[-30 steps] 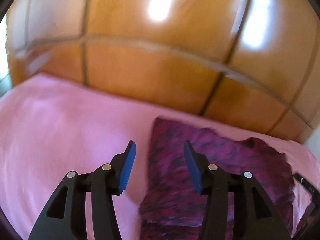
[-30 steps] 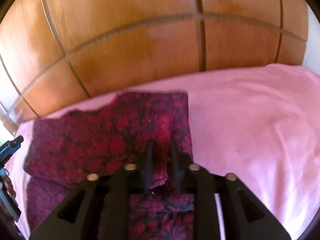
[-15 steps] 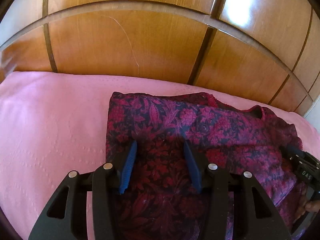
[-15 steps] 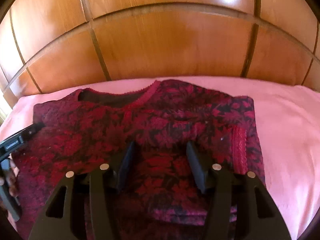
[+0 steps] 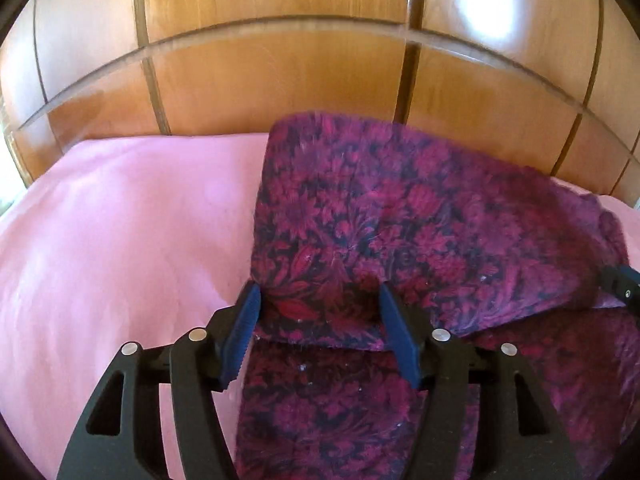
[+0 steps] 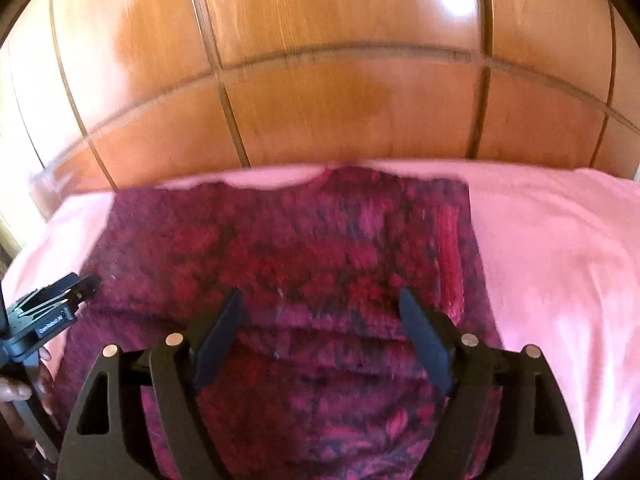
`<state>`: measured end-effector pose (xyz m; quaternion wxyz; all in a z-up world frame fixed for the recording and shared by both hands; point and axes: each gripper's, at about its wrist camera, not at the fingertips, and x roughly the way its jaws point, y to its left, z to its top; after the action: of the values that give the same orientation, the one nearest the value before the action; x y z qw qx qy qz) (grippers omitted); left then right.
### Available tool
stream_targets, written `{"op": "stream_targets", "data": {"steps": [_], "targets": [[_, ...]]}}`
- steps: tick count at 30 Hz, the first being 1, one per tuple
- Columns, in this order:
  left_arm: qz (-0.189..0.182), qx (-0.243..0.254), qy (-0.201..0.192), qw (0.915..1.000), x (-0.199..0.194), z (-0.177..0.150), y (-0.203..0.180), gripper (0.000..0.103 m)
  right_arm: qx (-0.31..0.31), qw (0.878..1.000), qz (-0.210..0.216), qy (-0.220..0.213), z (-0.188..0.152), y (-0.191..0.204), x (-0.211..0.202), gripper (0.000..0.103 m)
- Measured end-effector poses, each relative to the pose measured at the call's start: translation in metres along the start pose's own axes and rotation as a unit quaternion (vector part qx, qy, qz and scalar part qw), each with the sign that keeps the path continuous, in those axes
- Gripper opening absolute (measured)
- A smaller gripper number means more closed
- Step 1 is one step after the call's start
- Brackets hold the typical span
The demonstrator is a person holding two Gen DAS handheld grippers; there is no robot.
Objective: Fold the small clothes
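Observation:
A dark red floral knitted sweater (image 5: 400, 232) lies folded on a pink bed cover (image 5: 120, 248). In the left wrist view my left gripper (image 5: 318, 304) is open, its blue pads (image 5: 246, 320) on either side of the near left fold edge, with fabric between the jaws. In the right wrist view the sweater (image 6: 300, 248) lies with its neckline toward the headboard and a ribbed cuff (image 6: 450, 256) at its right edge. My right gripper (image 6: 320, 304) is open just above the sweater's near fold. The left gripper (image 6: 56, 312) shows at that view's left edge.
A glossy wooden panelled headboard (image 5: 280, 80) runs along the far side of the bed, also in the right wrist view (image 6: 340, 92). Pink cover stretches left of the sweater and to its right (image 6: 560, 280). The right gripper's tip (image 5: 624, 288) shows at the far right.
The right gripper let go of the sweater a second ago and now stands wide open. Both grippers have drawn back toward the sweater's near fold; the left one now straddles the fold edge.

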<state>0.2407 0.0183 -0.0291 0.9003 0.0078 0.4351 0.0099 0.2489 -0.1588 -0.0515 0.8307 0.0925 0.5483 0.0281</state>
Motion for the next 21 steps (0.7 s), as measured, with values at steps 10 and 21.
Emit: {"op": "stream_targets", "data": {"steps": [10,21], "targets": [[-0.009,-0.048,-0.009,0.9988,-0.063,-0.027,0.020,0.069,0.006,1.000,-0.020,0.000,-0.004,0.007,-0.024,0.094],[-0.031,-0.010,-0.030,0.9990,-0.125,-0.085,0.013,0.069,0.066,0.997,-0.033,0.035,-0.082,-0.045,-0.088,0.095]]}}
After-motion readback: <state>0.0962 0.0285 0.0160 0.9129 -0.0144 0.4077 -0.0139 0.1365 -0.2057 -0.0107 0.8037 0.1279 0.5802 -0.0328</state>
